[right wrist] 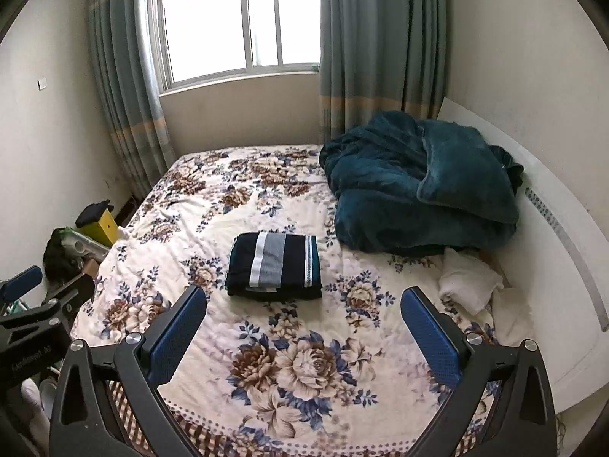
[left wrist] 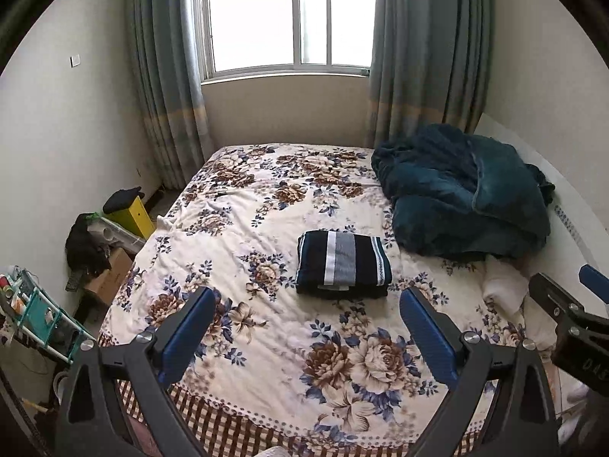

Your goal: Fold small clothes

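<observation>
Left gripper [left wrist: 308, 304] held wide apart, blue pads [left wrist: 190, 327] clear of everything, nothing between them, hovering above the near part of the bed. Right gripper [right wrist: 304, 304] likewise spread wide and gripping nothing, also raised over the near edge, with its body seen at the right border of the left wrist view. Folded striped garment [left wrist: 343, 264] lying flat near the middle of the floral bedspread [left wrist: 266, 361], squared into a neat rectangle (dark navy with white, grey and teal bands running across its top), well apart from both grippers and beyond their fingertips. Rumpled teal blanket [left wrist: 464, 194] heaped at the far right of the bed, close to the garment's right side but not touching it. White pillow [right wrist: 468, 282] partly tucked under the blanket's near edge, against the white headboard [right wrist: 563, 228]. Window [left wrist: 289, 15] with grey-green curtains [left wrist: 167, 76] on the far wall. Yellow box [left wrist: 133, 215], cardboard carton [left wrist: 110, 278] and a teal rack [left wrist: 38, 316] crowded on the floor left of the bed.
</observation>
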The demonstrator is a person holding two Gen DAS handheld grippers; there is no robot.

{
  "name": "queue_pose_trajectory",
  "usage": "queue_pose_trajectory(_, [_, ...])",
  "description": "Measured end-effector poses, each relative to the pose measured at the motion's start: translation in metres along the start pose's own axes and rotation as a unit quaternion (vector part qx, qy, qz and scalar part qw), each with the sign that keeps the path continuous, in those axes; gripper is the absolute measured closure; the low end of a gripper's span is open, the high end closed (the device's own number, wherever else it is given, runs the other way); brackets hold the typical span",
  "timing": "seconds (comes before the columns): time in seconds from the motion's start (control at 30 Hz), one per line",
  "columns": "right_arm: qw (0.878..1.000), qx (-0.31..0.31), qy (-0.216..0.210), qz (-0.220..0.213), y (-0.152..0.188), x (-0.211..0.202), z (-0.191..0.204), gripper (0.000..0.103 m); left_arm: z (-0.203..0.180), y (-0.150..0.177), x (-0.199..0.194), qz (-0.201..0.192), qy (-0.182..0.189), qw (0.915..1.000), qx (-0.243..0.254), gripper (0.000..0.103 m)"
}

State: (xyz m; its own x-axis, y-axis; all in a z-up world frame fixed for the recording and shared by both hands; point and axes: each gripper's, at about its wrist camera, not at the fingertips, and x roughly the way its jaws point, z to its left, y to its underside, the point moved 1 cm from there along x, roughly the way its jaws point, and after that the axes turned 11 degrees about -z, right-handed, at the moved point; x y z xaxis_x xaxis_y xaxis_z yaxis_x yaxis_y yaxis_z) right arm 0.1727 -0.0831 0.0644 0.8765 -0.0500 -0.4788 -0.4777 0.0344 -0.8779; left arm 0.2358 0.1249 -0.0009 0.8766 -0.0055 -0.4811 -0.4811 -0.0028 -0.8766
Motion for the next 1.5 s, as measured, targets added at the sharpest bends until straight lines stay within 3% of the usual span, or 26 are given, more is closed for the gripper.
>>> queue_pose_trajectory(0.23, [1.0, -0.008, 0.008, -0.014, -0.009, -0.021, -0.005, 0.0, 0.001, 0.002, -0.005, -0.007, 0.003, 1.0, -0.004, 0.0])
queue_pose_trajectory(1.5, [1.0, -0.005, -0.007, -0.002, -0.015, -0.008, -0.016, 0.0, -0.008, -0.001, -0.009, -0.004, -0.001, 1.0, -0.001, 0.0])
